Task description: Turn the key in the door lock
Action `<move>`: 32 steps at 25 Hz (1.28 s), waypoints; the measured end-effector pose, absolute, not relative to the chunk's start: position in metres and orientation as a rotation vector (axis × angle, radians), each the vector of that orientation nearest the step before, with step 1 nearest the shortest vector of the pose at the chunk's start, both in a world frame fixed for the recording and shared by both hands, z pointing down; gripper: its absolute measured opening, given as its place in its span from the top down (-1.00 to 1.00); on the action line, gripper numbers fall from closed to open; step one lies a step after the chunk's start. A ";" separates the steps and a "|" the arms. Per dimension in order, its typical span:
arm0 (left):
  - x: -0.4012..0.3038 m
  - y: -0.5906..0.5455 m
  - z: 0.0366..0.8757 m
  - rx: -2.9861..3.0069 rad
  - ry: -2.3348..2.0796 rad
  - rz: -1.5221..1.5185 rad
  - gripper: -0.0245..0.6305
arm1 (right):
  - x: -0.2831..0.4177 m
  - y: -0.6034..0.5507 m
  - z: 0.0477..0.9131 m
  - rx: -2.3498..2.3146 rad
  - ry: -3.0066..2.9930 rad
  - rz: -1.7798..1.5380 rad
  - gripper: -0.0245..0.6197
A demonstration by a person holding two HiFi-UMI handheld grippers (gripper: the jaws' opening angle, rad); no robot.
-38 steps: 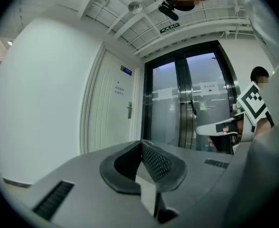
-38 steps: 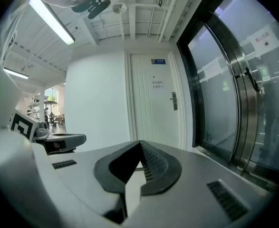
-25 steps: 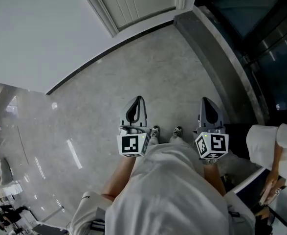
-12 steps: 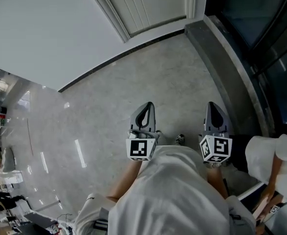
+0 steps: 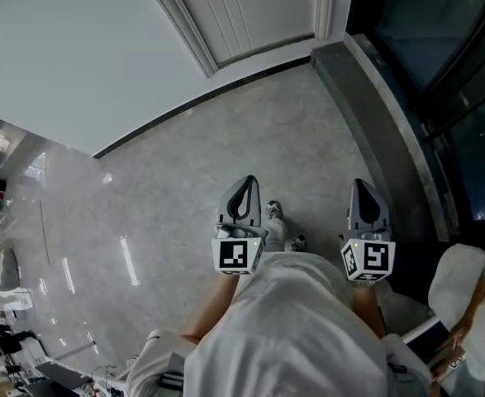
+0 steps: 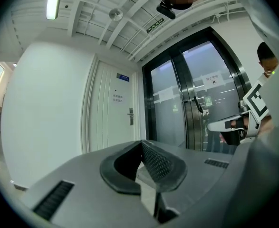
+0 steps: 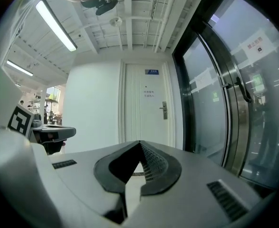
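Left tongs and right tongs both clenched empty, white panelled door, glossy speckled stone floor

Two grippers are counted — a left gripper and a right gripper. One white door is seen far off, one lock plate on it, two glass panels to its right.

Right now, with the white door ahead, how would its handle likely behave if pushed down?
The handle looks like a small metal lever, so it is probably rigid and would pivot rather than bend. It seems smooth, so perhaps slippery to press. It is too small here to judge more.
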State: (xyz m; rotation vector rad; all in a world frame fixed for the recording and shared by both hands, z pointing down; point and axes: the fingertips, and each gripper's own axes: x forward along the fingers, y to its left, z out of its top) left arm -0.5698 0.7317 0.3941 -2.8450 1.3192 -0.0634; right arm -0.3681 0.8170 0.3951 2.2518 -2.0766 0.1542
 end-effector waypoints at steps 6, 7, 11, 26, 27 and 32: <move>-0.563 0.674 0.400 -2.877 1.292 -0.060 0.90 | -0.366 0.762 0.394 2.224 -2.062 0.155 0.92; -0.562 0.663 0.399 -2.884 1.288 -0.054 0.90 | -0.364 0.752 0.393 2.236 -2.047 0.160 0.92; -0.560 0.618 0.397 -2.903 1.270 -0.029 0.90 | -0.363 0.709 0.396 2.253 -2.000 0.218 0.92; -0.535 0.514 0.399 -2.979 1.120 -0.069 0.90 | -0.362 0.615 0.401 2.312 -1.970 0.240 0.92; -0.530 0.511 0.400 -2.976 1.110 -0.073 0.90 | -0.357 0.612 0.402 2.320 -1.971 0.249 0.92; -0.504 0.485 0.408 -2.976 1.155 -0.089 0.90 | -0.326 0.590 0.414 2.323 -2.005 0.343 0.92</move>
